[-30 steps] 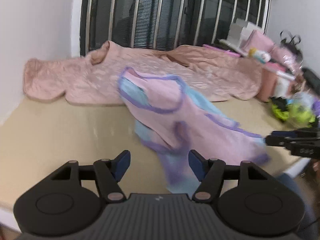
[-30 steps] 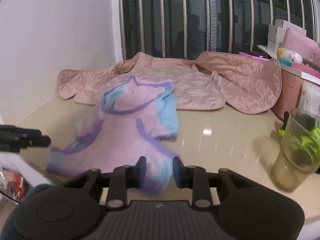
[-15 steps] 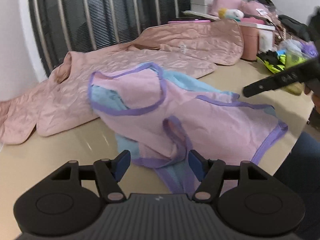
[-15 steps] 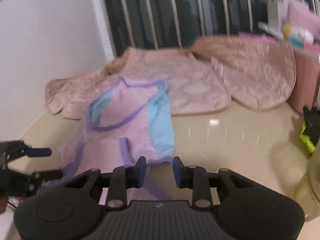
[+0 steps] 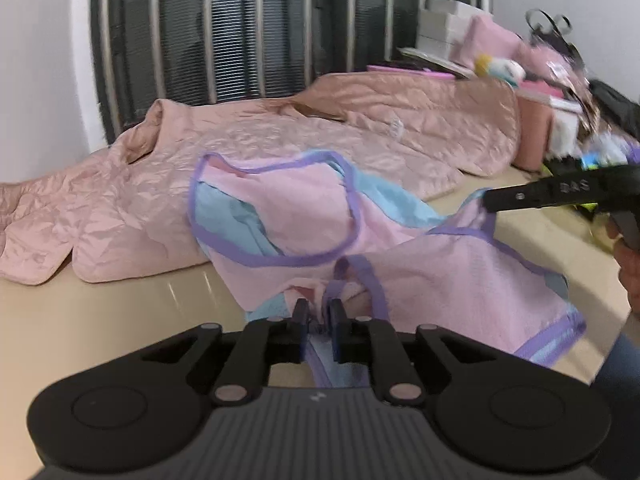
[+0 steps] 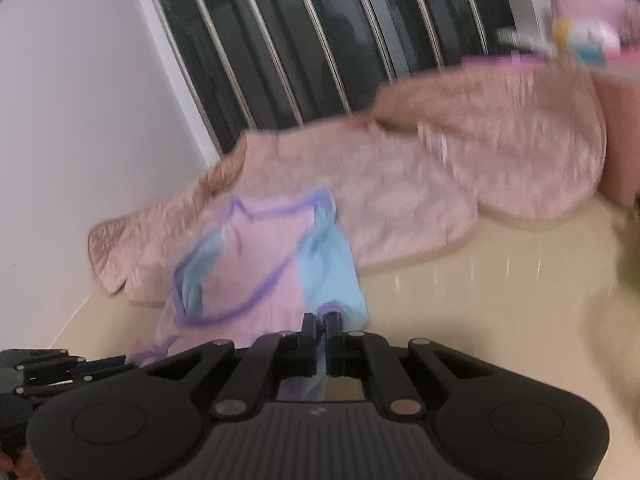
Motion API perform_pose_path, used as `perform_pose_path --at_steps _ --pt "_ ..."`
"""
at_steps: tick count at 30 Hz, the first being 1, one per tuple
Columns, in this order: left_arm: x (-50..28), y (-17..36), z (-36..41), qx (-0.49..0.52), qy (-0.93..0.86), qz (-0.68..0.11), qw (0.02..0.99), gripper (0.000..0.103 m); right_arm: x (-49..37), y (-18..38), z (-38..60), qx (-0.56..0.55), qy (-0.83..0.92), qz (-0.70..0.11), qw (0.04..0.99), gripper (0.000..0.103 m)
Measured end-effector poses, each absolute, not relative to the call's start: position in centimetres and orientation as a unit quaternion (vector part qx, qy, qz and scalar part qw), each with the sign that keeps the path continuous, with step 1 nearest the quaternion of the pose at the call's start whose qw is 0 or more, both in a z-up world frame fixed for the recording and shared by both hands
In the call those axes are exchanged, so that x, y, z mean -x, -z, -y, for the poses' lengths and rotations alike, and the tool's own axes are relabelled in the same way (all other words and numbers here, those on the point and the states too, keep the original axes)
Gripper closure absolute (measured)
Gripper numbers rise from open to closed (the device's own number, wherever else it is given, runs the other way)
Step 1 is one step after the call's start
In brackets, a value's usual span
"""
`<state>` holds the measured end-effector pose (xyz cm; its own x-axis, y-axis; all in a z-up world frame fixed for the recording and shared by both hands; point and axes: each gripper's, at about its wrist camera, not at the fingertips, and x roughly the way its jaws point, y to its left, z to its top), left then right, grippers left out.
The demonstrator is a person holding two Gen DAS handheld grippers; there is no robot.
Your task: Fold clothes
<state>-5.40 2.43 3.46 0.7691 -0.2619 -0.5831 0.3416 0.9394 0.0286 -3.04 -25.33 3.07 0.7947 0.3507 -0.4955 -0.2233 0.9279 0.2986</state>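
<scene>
A pink sleeveless top (image 5: 460,280) with light blue panels and purple trim lies rumpled on the beige table (image 5: 100,320). My left gripper (image 5: 318,310) is at its near purple-trimmed edge, its jaws closing with the cloth pinched between the pads. In the right wrist view, which is blurred, my right gripper (image 6: 320,320) is shut on the top's (image 6: 256,264) near blue and purple edge. The right gripper (image 5: 490,202) also reaches in from the right in the left wrist view, its tips on the top's far corner. The left gripper (image 6: 120,362) shows at the lower left.
A quilted pink jacket (image 5: 160,184) lies spread behind the top, along the barred window (image 5: 260,28). A pink box (image 5: 532,136) and mixed clutter stand at the far right. A person's hand (image 5: 630,272) holds the right gripper. The table's front edge is close below both grippers.
Both grippers moved in onto the top's near edge and went from open to closed on the cloth. The top now lies bunched between them.
</scene>
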Motion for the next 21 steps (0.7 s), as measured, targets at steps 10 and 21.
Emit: perform_pose_path --at_steps 10,21 --pt "4.9 -3.8 -3.4 -0.066 0.141 -0.298 0.942 0.03 1.6 -4.2 24.7 -0.038 -0.13 -0.273 0.953 0.087" --pt "-4.5 -3.8 -5.7 0.025 0.08 -0.347 0.934 0.032 -3.3 -7.2 21.2 0.018 -0.132 -0.284 0.95 0.074"
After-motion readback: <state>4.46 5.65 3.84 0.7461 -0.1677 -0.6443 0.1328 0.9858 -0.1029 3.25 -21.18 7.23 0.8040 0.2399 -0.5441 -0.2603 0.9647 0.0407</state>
